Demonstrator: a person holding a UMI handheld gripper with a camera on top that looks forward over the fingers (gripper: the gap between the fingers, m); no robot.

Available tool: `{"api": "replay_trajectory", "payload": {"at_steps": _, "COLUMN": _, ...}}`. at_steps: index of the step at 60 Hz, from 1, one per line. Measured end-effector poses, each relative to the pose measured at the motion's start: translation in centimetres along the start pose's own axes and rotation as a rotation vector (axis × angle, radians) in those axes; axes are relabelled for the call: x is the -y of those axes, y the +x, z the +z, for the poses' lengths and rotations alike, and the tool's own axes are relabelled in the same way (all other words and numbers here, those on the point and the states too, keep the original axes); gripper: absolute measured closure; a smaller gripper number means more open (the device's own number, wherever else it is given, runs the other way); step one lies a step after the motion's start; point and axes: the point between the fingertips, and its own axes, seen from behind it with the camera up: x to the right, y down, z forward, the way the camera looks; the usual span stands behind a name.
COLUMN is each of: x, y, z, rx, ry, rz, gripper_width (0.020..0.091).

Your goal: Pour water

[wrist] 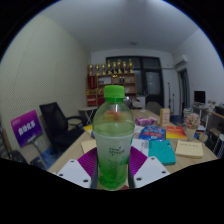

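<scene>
Office room, cluttered table [190,152] with books and boxes beyond. Gripper [113,172] clamped on green-capped water bottle [113,140], both pads against its lower body, held upright above the table. Cap looks on; no cup in view. Suggest tilting slowly, keeping the grip firm against slip.

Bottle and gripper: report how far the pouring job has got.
Done: the gripper is shut on the green-capped bottle, held upright above the table. In hand: carrying it. Left: the cap is still on, no receiving cup shows, and no water is poured.
</scene>
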Motion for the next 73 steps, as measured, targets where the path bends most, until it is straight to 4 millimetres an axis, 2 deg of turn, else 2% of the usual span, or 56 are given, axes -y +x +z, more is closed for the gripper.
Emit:
{"api": "replay_trajectory", "payload": {"at_steps": 3, "x": -1.7, "y": -1.0, "z": 0.6, "rx": 0.024, "ry": -0.044, "rz": -0.038, "gripper_width": 0.0682}}
{"api": "replay_trajectory", "payload": {"at_steps": 4, "x": -2.7, "y": -0.1, "z": 0.7, "rx": 0.027, "ry": -0.066, "rz": -0.045, "gripper_width": 0.0677}}
{"api": "replay_trajectory", "payload": {"at_steps": 7, "x": -4.6, "y": -0.6, "z": 0.9, "rx": 0.026, "ry": -0.106, "rz": -0.053, "gripper_width": 0.0675}}
{"api": "replay_trajectory", "payload": {"at_steps": 8, "x": -6.3, "y": 1.2, "z": 2.1, "rx": 0.04, "ry": -0.107, "rz": -0.052, "gripper_width": 0.067}}
{"api": "replay_trajectory", "payload": {"at_steps": 9, "x": -6.8, "y": 0.7, "z": 1.5, "rx": 0.038, "ry": -0.121, "rz": -0.054, "gripper_width": 0.0666}}
{"api": "replay_trajectory", "payload": {"at_steps": 11, "x": -6.1, "y": -0.5, "z": 0.8, "rx": 0.027, "ry": -0.069, "rz": -0.052, "gripper_width": 0.0645}}
{"api": "replay_trajectory", "payload": {"at_steps": 12, "x": -6.0, "y": 0.1, "z": 1.0, "rx": 0.026, "ry": -0.079, "rz": -0.051, "gripper_width": 0.0668}}
{"api": "replay_trajectory", "payload": {"at_steps": 13, "x": -6.0, "y": -0.8, "z": 0.5, "rx": 0.024, "ry": -0.069, "rz": -0.047, "gripper_width": 0.0671}}
{"api": "replay_trajectory", "payload": {"at_steps": 16, "x": -6.1, "y": -1.1, "z": 0.2, "rx": 0.024, "ry": -0.082, "rz": -0.042, "gripper_width": 0.0673}}
{"api": "replay_trajectory", "payload": {"at_steps": 17, "x": -5.5, "y": -0.1, "z": 0.6, "rx": 0.027, "ry": -0.082, "rz": -0.044, "gripper_width": 0.0671}}
{"api": "replay_trajectory", "payload": {"at_steps": 18, "x": -6.2, "y": -0.3, "z": 0.4, "rx": 0.025, "ry": -0.078, "rz": -0.041, "gripper_width": 0.0673}}
{"api": "replay_trajectory", "payload": {"at_steps": 21, "x": -6.3, "y": -0.4, "z": 0.4, "rx": 0.022, "ry": -0.079, "rz": -0.039, "gripper_width": 0.0674}}
{"api": "replay_trajectory", "payload": {"at_steps": 28, "x": -6.3, "y": -0.5, "z": -0.2, "rx": 0.006, "ry": -0.152, "rz": -0.025, "gripper_width": 0.0529}}
{"api": "replay_trajectory", "payload": {"at_steps": 34, "x": -6.4, "y": 0.6, "z": -1.4, "rx": -0.025, "ry": -0.195, "rz": -0.013, "gripper_width": 0.025}}
{"api": "replay_trajectory", "payload": {"at_steps": 35, "x": -6.2, "y": 0.3, "z": -2.4, "rx": -0.029, "ry": -0.191, "rz": -0.01, "gripper_width": 0.0254}}
{"api": "replay_trajectory", "payload": {"at_steps": 42, "x": -6.1, "y": -0.2, "z": -5.7, "rx": -0.021, "ry": -0.229, "rz": 0.042, "gripper_width": 0.0269}}
{"api": "replay_trajectory", "payload": {"at_steps": 43, "x": -5.9, "y": -0.8, "z": -7.2, "rx": -0.022, "ry": -0.234, "rz": 0.05, "gripper_width": 0.027}}
{"api": "replay_trajectory", "payload": {"at_steps": 47, "x": -5.4, "y": -1.8, "z": -10.6, "rx": -0.029, "ry": -0.255, "rz": 0.074, "gripper_width": 0.0269}}
{"api": "replay_trajectory", "payload": {"at_steps": 48, "x": -5.4, "y": -1.6, "z": -10.9, "rx": -0.029, "ry": -0.257, "rz": 0.079, "gripper_width": 0.0267}}
{"api": "replay_trajectory", "payload": {"at_steps": 49, "x": -5.0, "y": -2.3, "z": -12.4, "rx": -0.035, "ry": -0.259, "rz": 0.083, "gripper_width": 0.0268}}
{"api": "replay_trajectory", "payload": {"at_steps": 53, "x": -4.5, "y": -2.8, "z": -15.1, "rx": -0.049, "ry": -0.27, "rz": 0.105, "gripper_width": 0.0269}}
{"api": "replay_trajectory", "payload": {"at_steps": 54, "x": -4.2, "y": -3.6, "z": -16.8, "rx": -0.054, "ry": -0.276, "rz": 0.108, "gripper_width": 0.0271}}
{"api": "replay_trajectory", "payload": {"at_steps": 59, "x": -3.1, "y": -5.4, "z": -21.9, "rx": -0.074, "ry": -0.296, "rz": 0.091, "gripper_width": 0.0266}}
{"api": "replay_trajectory", "payload": {"at_steps": 60, "x": -2.8, "y": -5.8, "z": -22.8, "rx": -0.081, "ry": -0.297, "rz": 0.083, "gripper_width": 0.0268}}
{"api": "replay_trajectory", "payload": {"at_steps": 61, "x": -2.8, "y": -5.6, "z": -22.9, "rx": -0.085, "ry": -0.299, "rz": 0.074, "gripper_width": 0.0269}}
{"api": "replay_trajectory", "payload": {"at_steps": 66, "x": -1.5, "y": -7.7, "z": -28.1, "rx": -0.124, "ry": -0.315, "rz": 0.031, "gripper_width": 0.0271}}
{"api": "replay_trajectory", "payload": {"at_steps": 69, "x": -0.8, "y": -8.5, "z": -30.3, "rx": -0.145, "ry": -0.321, "rz": 0.02, "gripper_width": 0.0272}}
{"api": "replay_trajectory", "payload": {"at_steps": 73, "x": 0.6, "y": -10.7, "z": -34.1, "rx": -0.165, "ry": -0.318, "rz": 0.023, "gripper_width": 0.0272}}
